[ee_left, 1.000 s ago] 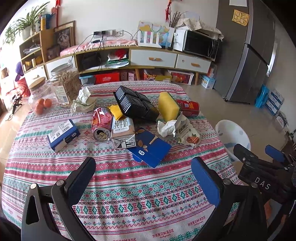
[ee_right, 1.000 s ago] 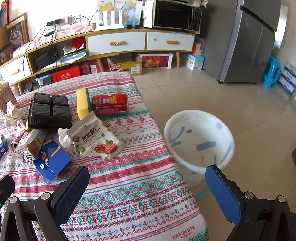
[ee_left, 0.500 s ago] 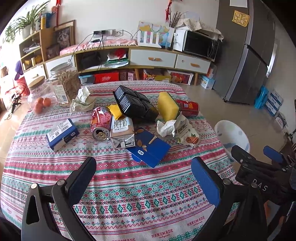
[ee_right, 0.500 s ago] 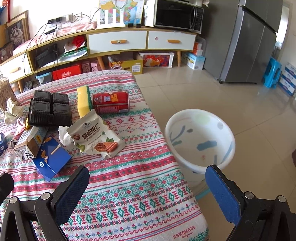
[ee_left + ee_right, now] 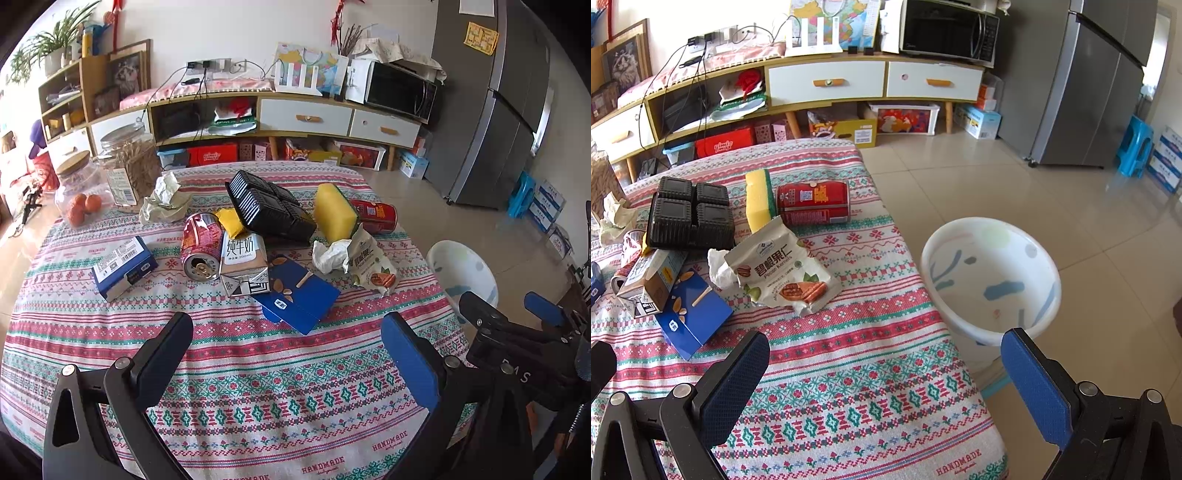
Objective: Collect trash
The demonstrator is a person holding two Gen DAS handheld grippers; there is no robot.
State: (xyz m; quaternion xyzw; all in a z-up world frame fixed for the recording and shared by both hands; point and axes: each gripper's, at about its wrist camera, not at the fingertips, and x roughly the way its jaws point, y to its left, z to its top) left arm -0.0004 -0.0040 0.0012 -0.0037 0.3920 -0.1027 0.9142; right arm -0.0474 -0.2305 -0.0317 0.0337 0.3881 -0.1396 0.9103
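Note:
Trash lies in a heap on the patterned tablecloth (image 5: pixel 258 387): a crushed red can (image 5: pixel 199 245), a milk carton (image 5: pixel 242 260), a flat blue box (image 5: pixel 301 297), a black plastic tray (image 5: pixel 271 210), a nut packet (image 5: pixel 369 264) (image 5: pixel 783 269), a white tissue (image 5: pixel 328 254), a red can on its side (image 5: pixel 375 216) (image 5: pixel 812 203). A white bin (image 5: pixel 990 277) (image 5: pixel 461 271) stands on the floor right of the table. My left gripper (image 5: pixel 286 354) is open and empty, near the table's front. My right gripper (image 5: pixel 882 369) is open and empty over the table's right edge.
A yellow sponge (image 5: pixel 334 216), a blue carton (image 5: pixel 123 267), crumpled paper (image 5: pixel 164 201) and two glass jars (image 5: pixel 127 168) also sit on the table. A low cabinet (image 5: pixel 827 79) with a microwave and a grey fridge (image 5: pixel 1089 81) stand behind.
Both grippers have drifted slightly; the views shift a little. Nothing was taken hold of and the jaws stay open.

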